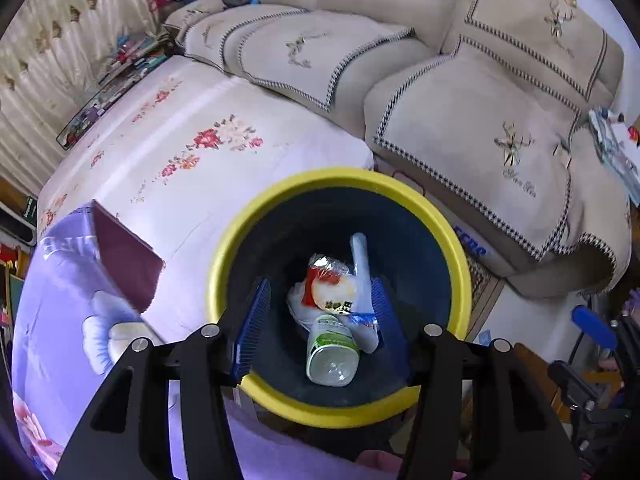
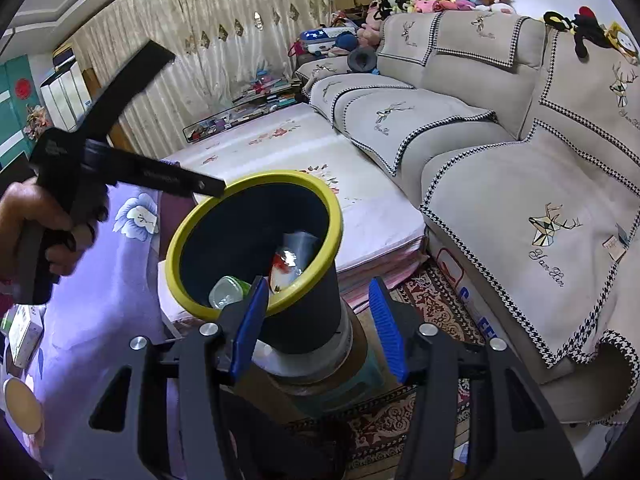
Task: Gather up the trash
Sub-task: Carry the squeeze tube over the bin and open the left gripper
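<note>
Both empty and spread wide, the left tool (image 1: pixel 316 312) hangs directly above the bin (image 1: pixel 460 256), likely for dropping trash, the right tool (image 2: pixel 318 312) beside it.

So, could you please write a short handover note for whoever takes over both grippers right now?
Left gripper: open, empty, hanging directly over the mouth of the trash bin.
Right gripper: open, empty, beside the bin on its near side.
In the bin: a plastic bottle with a green label, a red and white snack wrapper and a white plastic bag.
The bin stands on a round stand next to the purple-sheeted surface.
Done: three pieces are binned.
Left: look over the purple sheet for further trash; a small box lies at its edge, though whether it is trash is unclear.
</note>
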A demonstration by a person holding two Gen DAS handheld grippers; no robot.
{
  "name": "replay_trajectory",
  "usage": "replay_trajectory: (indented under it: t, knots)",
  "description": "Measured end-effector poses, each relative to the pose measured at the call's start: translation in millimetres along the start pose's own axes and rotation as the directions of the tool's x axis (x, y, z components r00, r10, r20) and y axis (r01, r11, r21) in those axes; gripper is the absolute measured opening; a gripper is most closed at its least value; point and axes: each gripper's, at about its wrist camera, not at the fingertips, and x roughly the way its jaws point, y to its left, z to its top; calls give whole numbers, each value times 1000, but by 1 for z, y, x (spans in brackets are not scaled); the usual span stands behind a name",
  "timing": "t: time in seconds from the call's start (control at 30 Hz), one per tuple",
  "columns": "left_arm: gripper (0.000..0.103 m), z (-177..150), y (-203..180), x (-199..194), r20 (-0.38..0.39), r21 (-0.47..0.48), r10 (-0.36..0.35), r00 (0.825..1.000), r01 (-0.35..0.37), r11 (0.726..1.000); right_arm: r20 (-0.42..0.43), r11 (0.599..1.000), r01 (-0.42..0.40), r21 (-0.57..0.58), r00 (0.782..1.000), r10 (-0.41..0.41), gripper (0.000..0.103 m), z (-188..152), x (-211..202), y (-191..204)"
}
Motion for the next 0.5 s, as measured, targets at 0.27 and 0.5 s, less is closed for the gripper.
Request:
replay_trajectory:
  t: [0.27,0.5]
  knots:
    - [78,-63,30,-149,247,-85,5,969,17,996,0,996,-54,-70,999,54,54,-3,-8,33]
    - [92,-171,54,-260,411,-220,113,905,-22,975,2,984,-104,-145,994,105,54,-11,-20,75]
